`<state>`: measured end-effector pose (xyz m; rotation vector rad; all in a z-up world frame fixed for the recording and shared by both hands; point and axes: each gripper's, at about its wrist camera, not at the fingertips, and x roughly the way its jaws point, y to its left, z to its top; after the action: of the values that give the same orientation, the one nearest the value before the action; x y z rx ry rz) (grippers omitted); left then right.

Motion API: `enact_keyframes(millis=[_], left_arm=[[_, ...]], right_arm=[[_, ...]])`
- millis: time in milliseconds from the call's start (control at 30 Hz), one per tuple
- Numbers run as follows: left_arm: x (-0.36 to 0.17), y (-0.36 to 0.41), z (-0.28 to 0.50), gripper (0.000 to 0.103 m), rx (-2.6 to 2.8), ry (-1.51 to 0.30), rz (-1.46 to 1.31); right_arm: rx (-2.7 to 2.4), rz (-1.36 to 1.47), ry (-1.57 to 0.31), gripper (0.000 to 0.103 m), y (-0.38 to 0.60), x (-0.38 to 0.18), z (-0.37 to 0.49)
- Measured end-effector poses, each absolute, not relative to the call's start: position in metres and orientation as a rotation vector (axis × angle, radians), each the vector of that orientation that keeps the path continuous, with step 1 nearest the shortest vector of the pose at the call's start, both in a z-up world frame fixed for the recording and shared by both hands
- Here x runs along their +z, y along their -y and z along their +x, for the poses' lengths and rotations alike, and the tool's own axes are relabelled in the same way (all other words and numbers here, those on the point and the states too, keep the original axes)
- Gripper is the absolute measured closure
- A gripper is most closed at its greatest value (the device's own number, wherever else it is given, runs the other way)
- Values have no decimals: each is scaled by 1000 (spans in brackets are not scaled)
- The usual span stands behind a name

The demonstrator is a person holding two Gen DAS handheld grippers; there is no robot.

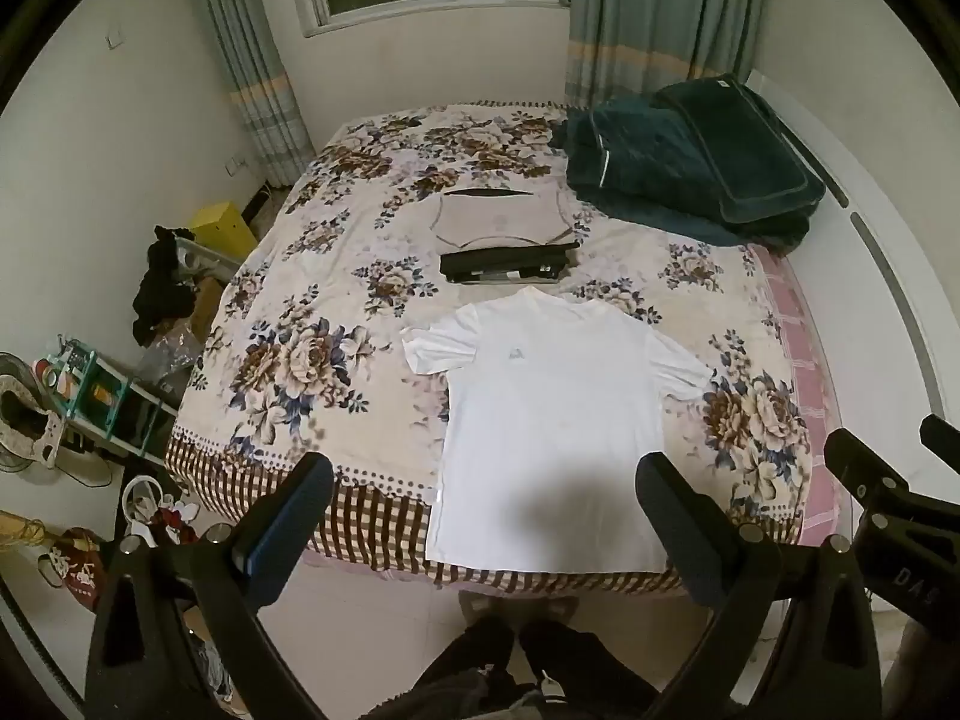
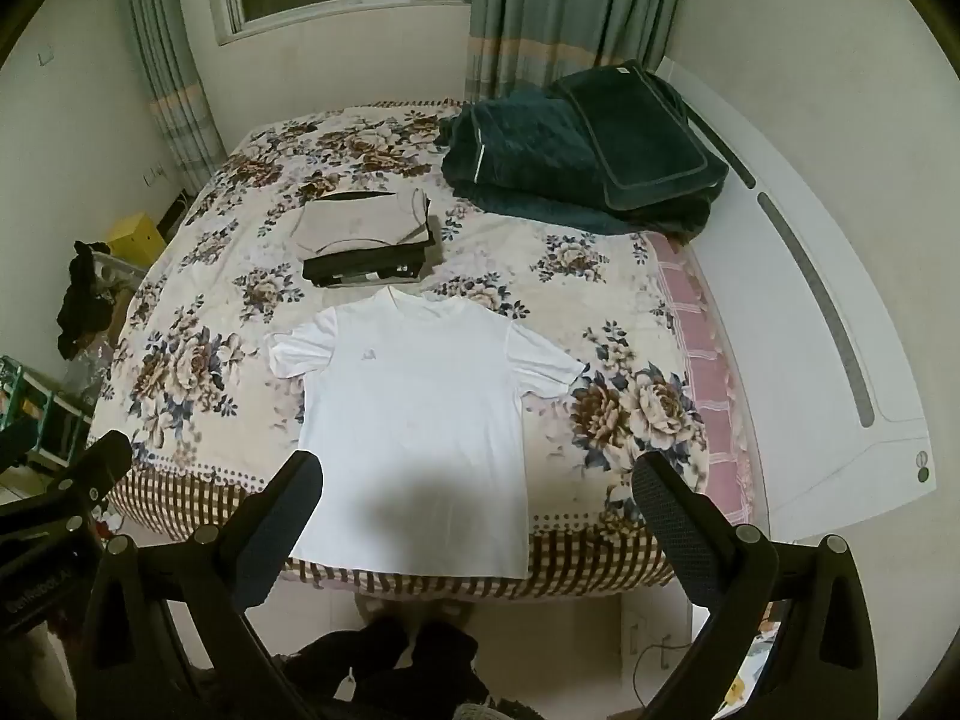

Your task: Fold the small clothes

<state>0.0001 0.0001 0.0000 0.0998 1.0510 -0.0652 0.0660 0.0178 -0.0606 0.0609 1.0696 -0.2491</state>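
One white T-shirt [image 2: 414, 414], one folded stack [image 2: 369, 234], one dark blanket [image 2: 576, 156].

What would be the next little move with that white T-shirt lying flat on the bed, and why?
Probably bring both grippers down to the white T-shirt and take hold of one side to start the first fold. It lies spread flat, sleeves out, unfolded, while the left gripper and right gripper hang above its hem, open and empty. A folded stack lies beyond it.

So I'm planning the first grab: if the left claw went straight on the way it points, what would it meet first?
Most likely the white T-shirt spread flat on the bed; the open left claw frames its lower part. Depth is unclear, but nothing shows between.
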Motion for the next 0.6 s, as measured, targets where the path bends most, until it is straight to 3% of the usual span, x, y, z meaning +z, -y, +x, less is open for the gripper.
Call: enact_keyframes(millis=[600], left_arm=[[20,-3,10,0,-67,-1032,86]], right_arm=[[-246,60,-1057,0,-23,-47,71]])
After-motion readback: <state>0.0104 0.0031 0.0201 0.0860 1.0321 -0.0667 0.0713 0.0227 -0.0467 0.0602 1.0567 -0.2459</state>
